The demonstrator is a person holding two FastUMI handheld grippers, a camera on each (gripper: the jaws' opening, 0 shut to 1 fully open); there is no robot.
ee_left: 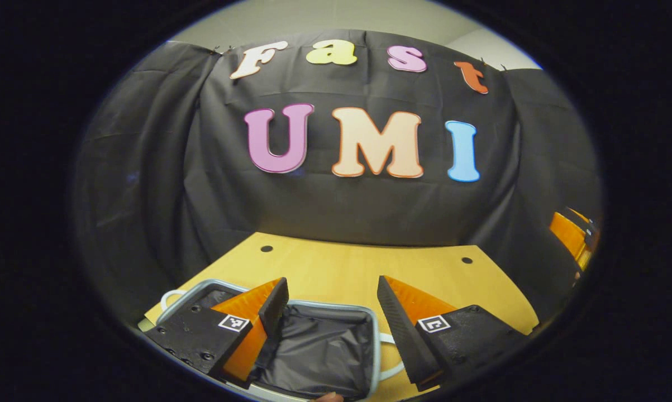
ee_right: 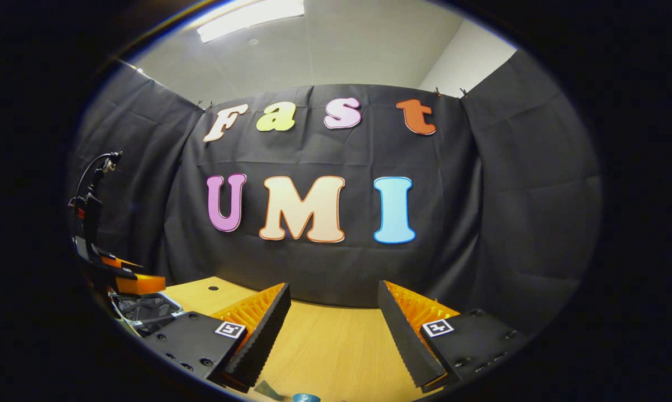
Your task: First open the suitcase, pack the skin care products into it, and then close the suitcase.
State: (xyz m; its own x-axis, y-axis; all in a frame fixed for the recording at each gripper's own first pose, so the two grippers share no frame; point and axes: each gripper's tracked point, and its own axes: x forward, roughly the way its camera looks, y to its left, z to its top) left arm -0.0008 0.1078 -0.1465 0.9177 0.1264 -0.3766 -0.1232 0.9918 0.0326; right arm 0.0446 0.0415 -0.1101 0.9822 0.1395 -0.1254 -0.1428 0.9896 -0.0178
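Left gripper view: suitcase (ee_left: 324,346) lies open, dark lining, pale rim.

Your left gripper (ee_left: 333,312) hangs above open suitcase (ee_left: 319,352), fingers spread, holding nothing; dark lining visible inside, pale rim around it; suitcase sits at near edge of wooden table (ee_left: 358,262); your right gripper (ee_left: 573,234) at far right
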